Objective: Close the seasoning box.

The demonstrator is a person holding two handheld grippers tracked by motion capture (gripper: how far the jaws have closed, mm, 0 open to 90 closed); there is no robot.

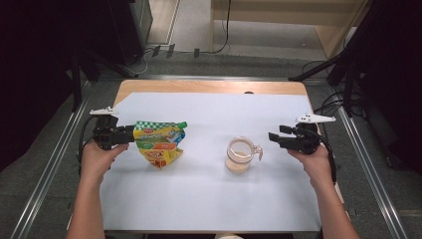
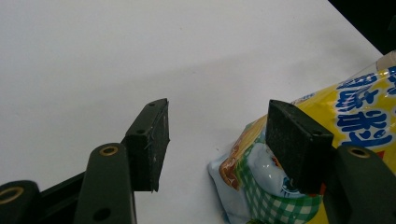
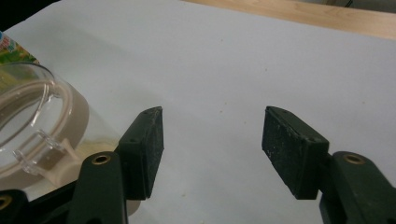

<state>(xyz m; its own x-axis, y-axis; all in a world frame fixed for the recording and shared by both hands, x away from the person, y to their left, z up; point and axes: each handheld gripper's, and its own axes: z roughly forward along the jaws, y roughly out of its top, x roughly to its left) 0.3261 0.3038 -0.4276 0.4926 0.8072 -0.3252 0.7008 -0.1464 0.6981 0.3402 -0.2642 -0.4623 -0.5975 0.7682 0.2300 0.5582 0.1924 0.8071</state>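
Note:
A yellow and green pouch (image 1: 159, 142) with a green cap lies flat on the left half of the white sheet. My left gripper (image 1: 130, 134) is level at the pouch's left edge. In the left gripper view my left gripper (image 2: 217, 114) stands open. One jaw hangs over the pouch (image 2: 364, 107), whose corner reaches into the gap, and the pads do not press on it. A clear jar (image 1: 240, 155) with a handle holds a little pale stuff. My right gripper (image 1: 272, 138) is a short way to its right, open and empty. In the right gripper view the jar (image 3: 28, 121) is left of my right gripper (image 3: 212, 123).
A white sheet (image 1: 209, 199) covers most of a wooden table (image 1: 199, 85). Metal rails (image 1: 54, 159) run along both sides, and dark stands and cables sit beyond the far edge. Bare sheet lies between the pouch and the jar.

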